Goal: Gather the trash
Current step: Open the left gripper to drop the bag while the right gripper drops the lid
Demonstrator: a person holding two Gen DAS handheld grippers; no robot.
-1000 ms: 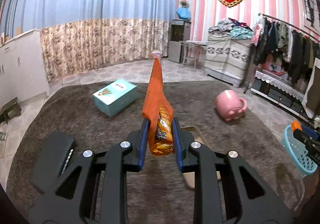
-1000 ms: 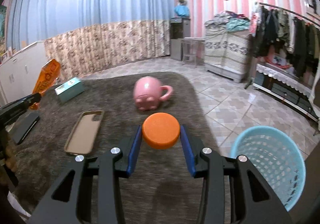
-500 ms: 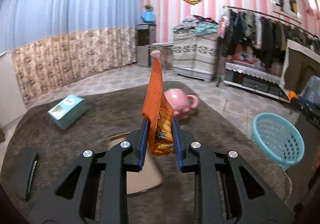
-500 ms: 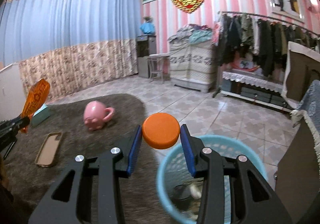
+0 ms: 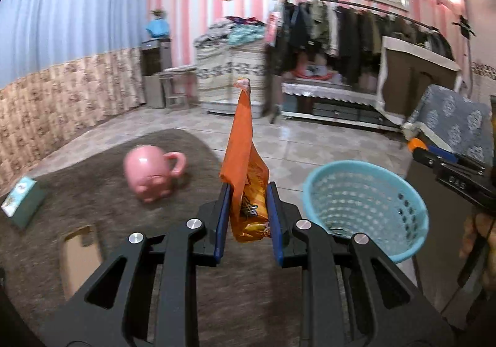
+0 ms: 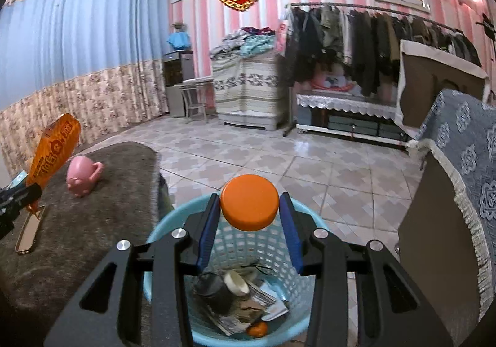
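The right tool (image 6: 250, 224) pinches an orange cap (image 6: 250, 206) directly above the blue basket (image 6: 173, 220), which stands on the floor beside the desk (image 6: 93, 223) and already has rubbish in the bottom. Nothing lies between cap and basket mouth. The left tool (image 5: 248, 217) clamps an orange wrapper (image 5: 245, 161), long axis upright, above the desk; from it the basket lies ahead and to the right, so the right hand is nearer. A pink mug (image 5: 150, 173), a phone case (image 5: 80, 254) and a teal box (image 5: 21, 201) lie on the desk, off the path.

No text here can be read clearly.
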